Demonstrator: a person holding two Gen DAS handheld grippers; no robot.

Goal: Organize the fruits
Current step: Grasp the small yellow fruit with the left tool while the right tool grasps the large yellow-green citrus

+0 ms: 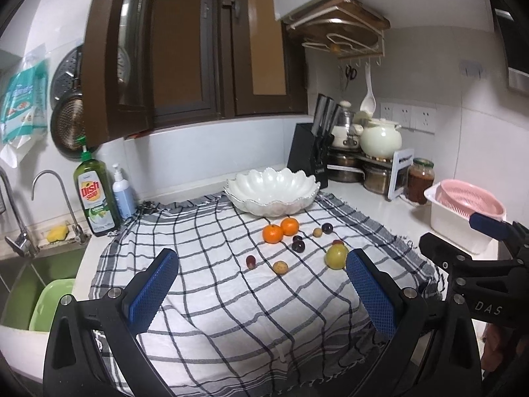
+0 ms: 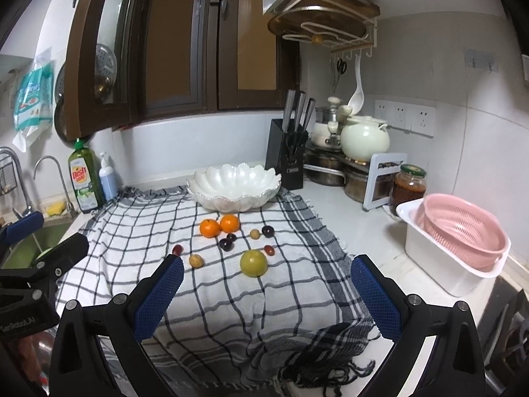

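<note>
Fruits lie loose on the checked cloth [image 2: 231, 297] at mid-frame, just below the empty white bowl [image 2: 234, 183]: two oranges [image 2: 220, 225], a green fruit [image 2: 253, 263], small dark ones. Both the left claw [image 1: 261, 292] and right claw [image 2: 266, 296] gape wide, holding nothing. The round fruit could roll off the table if nudged; soft ones could bruise.

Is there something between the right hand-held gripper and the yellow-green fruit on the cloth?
Nothing visible. The right hand-held gripper is open, and only bare checkered cloth lies between it and the yellow-green fruit. The small tan fruit sits off to the left.
</note>
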